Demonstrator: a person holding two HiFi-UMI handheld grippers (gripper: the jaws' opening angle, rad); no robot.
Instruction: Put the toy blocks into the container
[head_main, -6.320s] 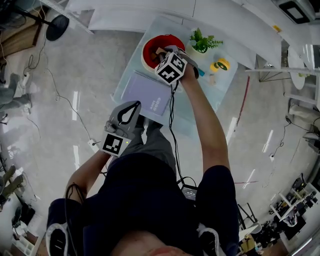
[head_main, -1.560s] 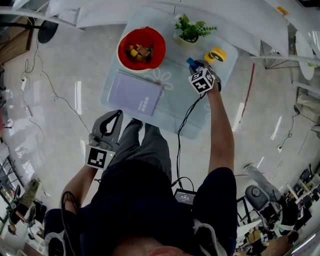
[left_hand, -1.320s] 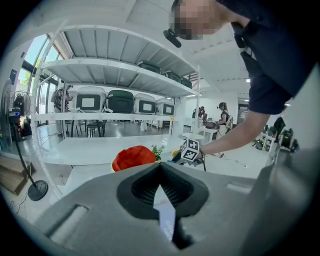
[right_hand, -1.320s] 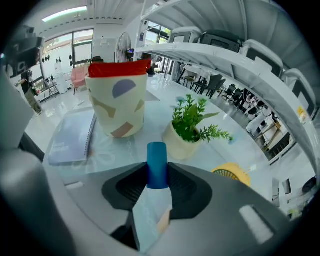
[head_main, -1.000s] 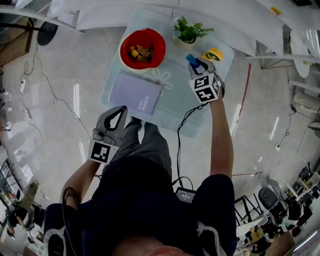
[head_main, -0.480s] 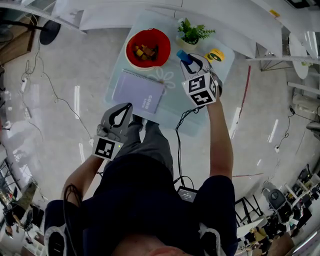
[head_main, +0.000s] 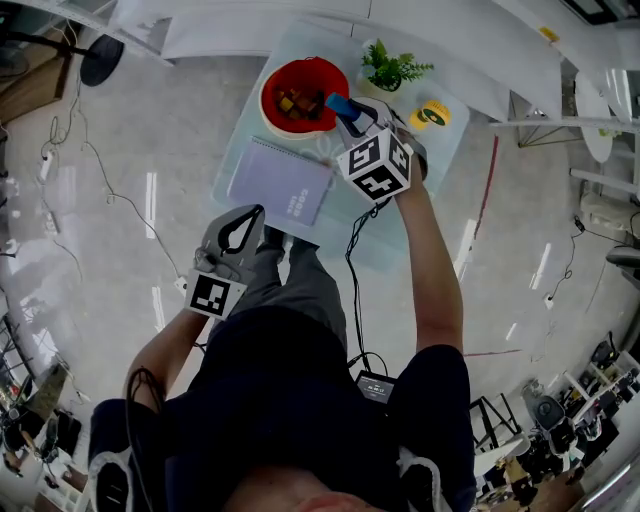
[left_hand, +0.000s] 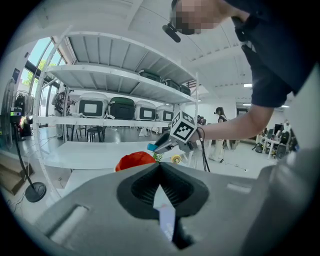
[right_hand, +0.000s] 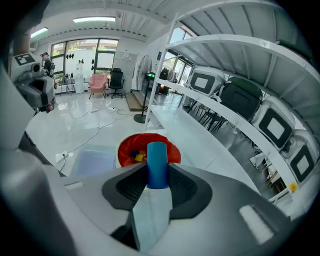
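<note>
My R tongs (right_hand: 157, 175) squeeze the blue block (right_hand: 157, 162), held up right by the rim of the red bowl (head_main: 272, 112), w/ other blocks (head_main: 292, 102) inside it. L tongs (head_main: 258, 212) are pinched shut w/ nothing in them, down by my leg (head_main: 300, 290), off the table. The small pale table (head_main: 248, 125) also has a purple notebook (head_main: 280, 182), a lil green plant (head_main: 392, 68) & a yellow round thing (head_main: 432, 117). Floor (head_main: 120, 150) is grey & shiny. White shelves (right_hand: 235, 60) w/ bins (right_hand: 277, 127) stand behind.
</note>
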